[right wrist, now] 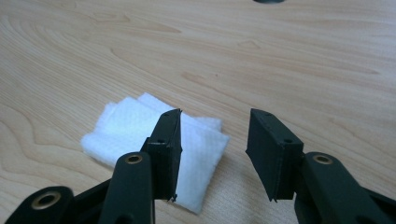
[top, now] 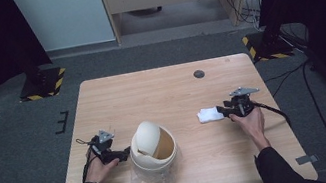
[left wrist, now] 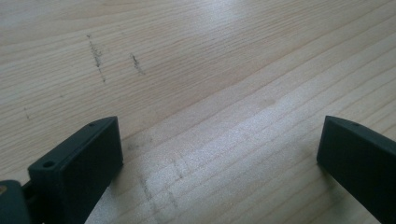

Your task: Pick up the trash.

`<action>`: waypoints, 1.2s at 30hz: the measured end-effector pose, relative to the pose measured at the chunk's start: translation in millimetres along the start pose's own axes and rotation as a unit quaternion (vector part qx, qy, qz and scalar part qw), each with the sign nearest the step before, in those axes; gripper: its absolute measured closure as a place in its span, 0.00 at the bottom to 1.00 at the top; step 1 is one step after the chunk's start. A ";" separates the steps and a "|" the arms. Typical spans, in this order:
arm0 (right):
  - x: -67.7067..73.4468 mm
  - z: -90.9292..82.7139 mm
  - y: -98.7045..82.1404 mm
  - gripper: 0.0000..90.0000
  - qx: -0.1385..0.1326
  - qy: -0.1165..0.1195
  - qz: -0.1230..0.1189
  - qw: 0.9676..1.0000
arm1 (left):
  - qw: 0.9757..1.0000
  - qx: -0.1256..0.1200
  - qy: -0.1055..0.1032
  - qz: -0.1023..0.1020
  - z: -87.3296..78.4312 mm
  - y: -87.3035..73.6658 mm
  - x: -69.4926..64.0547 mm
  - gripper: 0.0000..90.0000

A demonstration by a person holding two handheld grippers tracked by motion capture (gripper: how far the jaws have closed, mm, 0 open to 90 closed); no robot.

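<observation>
Desk: light wood desk (top: 166, 91) standing on grey carpet, with a small dark round disc (top: 199, 73) near its far edge

Bin: cream-coloured bin (top: 153, 149) with a domed swing lid, standing near the front edge of the desk, a little left of centre; a clear plastic liner (top: 149, 182) hangs down around its lower part

Tissue: folded white tissue (top: 209, 114) lying flat on the right half of the desk, well apart from the bin; in the right gripper view the tissue (right wrist: 135, 130) lies just under and beyond one jaw

Left gripper: the left gripper (top: 123, 153) is held low over the desk just beside the bin's left side, pointing toward it; in the left gripper view its jaws stand wide apart with bare wood grain and a few dark scuff marks between them, holding nothing

Right gripper: the right gripper (top: 222, 110) is at the right edge of the tissue, pointing left toward it; its jaws are apart, one overlapping the near corner of the tissue in the right gripper view, the other over bare wood; whether a jaw touches the tissue cannot be told

Hands: left hand (top: 98, 170) and right hand (top: 250, 124) come in from the bottom in dark sleeves, each wrapped around its gripper

Cables: a black cable (top: 276, 112) trails from the right gripper off to the right
</observation>
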State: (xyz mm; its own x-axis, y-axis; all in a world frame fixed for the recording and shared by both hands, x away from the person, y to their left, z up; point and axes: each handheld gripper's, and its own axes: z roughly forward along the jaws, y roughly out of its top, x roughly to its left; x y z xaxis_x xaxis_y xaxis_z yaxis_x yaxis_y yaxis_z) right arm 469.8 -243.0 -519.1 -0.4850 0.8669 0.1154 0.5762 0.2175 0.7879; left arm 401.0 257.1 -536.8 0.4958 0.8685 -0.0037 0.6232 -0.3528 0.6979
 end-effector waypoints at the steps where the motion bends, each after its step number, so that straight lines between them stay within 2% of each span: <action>1: -0.5 1.5 -1.1 0.62 0.004 0.000 0.001 1.000 | 1.000 0.000 0.000 0.000 0.0 0.0 0.0 0.00; 7: -2.5 11.5 -5.3 0.62 0.019 0.002 0.004 1.000 | 1.000 0.000 0.000 0.001 0.0 0.0 0.1 0.00; 13: -2.2 15.8 -6.9 0.65 0.024 0.005 0.005 1.000 | 1.000 0.000 0.000 0.001 0.0 0.1 0.1 0.00; 16: -0.7 17.3 -8.9 0.73 0.021 0.011 0.001 1.000 | 1.000 0.000 0.000 0.001 0.1 0.1 0.1 0.00; 17: -0.7 17.3 -8.9 0.73 0.021 0.011 0.001 1.000 | 1.000 0.000 0.000 0.001 0.1 0.1 0.1 0.00; 19: 1.5 17.2 -10.4 0.82 0.018 0.017 0.001 1.000 | 1.000 0.000 0.000 0.001 0.1 0.1 0.1 0.00; 22: 2.6 17.1 -10.8 0.86 0.018 0.018 0.004 1.000 | 1.000 0.000 0.000 0.001 0.1 0.1 0.1 0.00; 23: 3.1 16.7 -11.0 0.90 0.018 0.019 0.006 1.000 | 1.000 0.000 0.000 0.001 0.1 0.1 0.1 0.00; 26: 3.5 14.2 -8.5 0.94 0.022 0.019 0.007 1.000 | 1.000 0.000 0.000 0.001 0.1 0.1 0.1 0.00; 28: 4.7 11.0 -5.1 0.95 0.023 0.021 0.003 1.000 | 1.000 0.000 0.000 0.001 0.1 0.1 0.1 0.00; 36: 13.6 -4.7 9.7 0.96 0.000 0.031 -0.012 0.999 | 1.000 0.000 0.000 0.001 0.0 0.1 0.1 0.00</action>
State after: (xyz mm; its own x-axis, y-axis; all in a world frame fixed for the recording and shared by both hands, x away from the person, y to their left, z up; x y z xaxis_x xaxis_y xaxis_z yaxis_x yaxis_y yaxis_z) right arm 465.7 -231.2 -507.0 -0.5385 0.8322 0.1325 0.5630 0.2383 0.7913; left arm 401.1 257.2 -536.8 0.4973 0.8676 -0.0025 0.6225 -0.3548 0.6976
